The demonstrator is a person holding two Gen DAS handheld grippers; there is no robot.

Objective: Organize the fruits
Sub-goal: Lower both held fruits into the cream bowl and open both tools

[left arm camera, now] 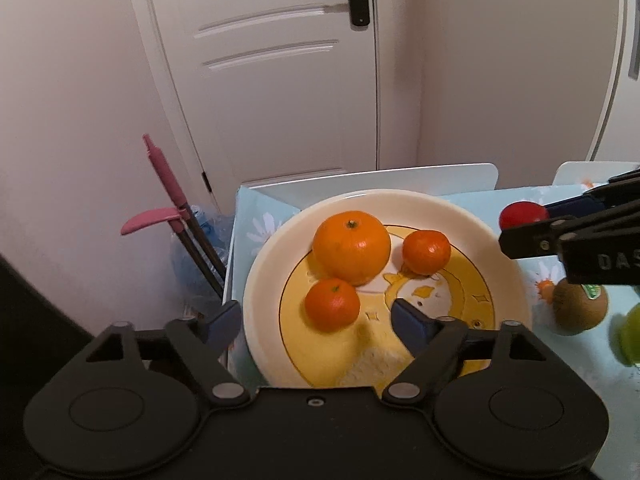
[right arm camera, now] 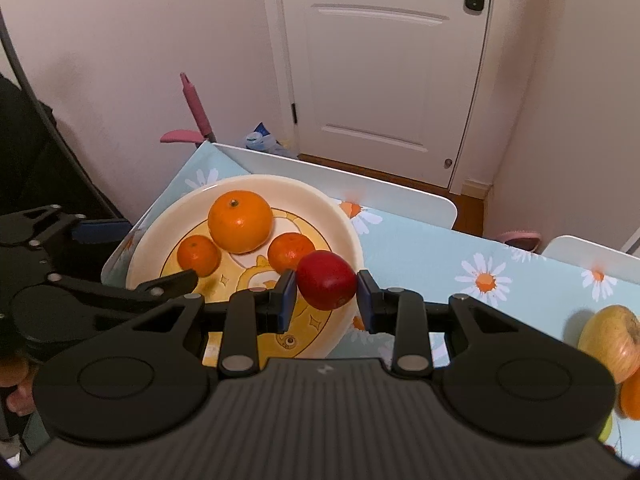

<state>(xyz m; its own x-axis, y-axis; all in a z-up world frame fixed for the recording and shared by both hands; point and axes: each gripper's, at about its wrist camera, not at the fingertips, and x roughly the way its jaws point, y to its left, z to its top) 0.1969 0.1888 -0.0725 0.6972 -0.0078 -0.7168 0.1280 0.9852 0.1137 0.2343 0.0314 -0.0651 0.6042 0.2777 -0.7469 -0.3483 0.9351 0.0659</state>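
1. Your right gripper [right arm camera: 326,294] has its jaws clamped on a red fruit [right arm camera: 326,280], one blue pad on each side of it.
2. The red fruit hangs over the plate's [right arm camera: 352,236] near right rim, just in front of the right small orange [right arm camera: 290,252]; whether it touches the plate you cannot tell from here.
3. In the left wrist view the same red fruit [left arm camera: 522,216] shows just beyond the plate's [left arm camera: 256,280] right rim, held at the tip of the right gripper [left arm camera: 520,226].
4. Your left gripper [left arm camera: 316,320] stands with its jaws wide apart and nothing between them.
5. Its right finger [left arm camera: 412,324] sits over the plate's yellow centre; its left finger [left arm camera: 222,320] is outside the plate's left rim.
6. On the plate lie three fruits: a big orange [left arm camera: 352,246] towards the far side, the right small orange [left arm camera: 426,252] beside it, and a left small orange [left arm camera: 332,304] nearest the left gripper and touching the big one.
7. The plate rests on a blue daisy-print cloth [right arm camera: 420,256].
8. Right of the plate, on the cloth, a kiwi [left arm camera: 580,308] with a green sticker lies under the right gripper.
9. Further right of the plate lies a yellowish apple [right arm camera: 610,340], with another orange [right arm camera: 632,398] just beside it at the edge of view.
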